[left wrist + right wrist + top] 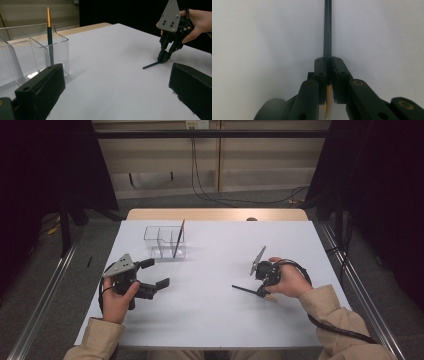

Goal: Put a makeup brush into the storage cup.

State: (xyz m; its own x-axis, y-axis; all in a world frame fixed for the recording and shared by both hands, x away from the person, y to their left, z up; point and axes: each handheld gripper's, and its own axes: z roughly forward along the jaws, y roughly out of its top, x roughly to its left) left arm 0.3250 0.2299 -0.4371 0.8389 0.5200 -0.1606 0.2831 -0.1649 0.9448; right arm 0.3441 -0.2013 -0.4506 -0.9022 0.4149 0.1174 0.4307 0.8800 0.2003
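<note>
Pinching a dark pencil [327,30], the right hand-held gripper [328,62] is clamped; left hand-held gripper [112,82] gapes wide.

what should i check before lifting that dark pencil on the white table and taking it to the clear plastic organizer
1. Right gripper shut on the dark pencil with the gold end: ok.
2. Grip near the pencil's gold end, long shaft sticking out: ok, may swing.
3. Pencil lifted: not ok, it lies on the white table.
4. Clear plastic organizer upright: ok; another pencil stands in its right compartment.
5. Left gripper open, clear of path: ok.
</note>
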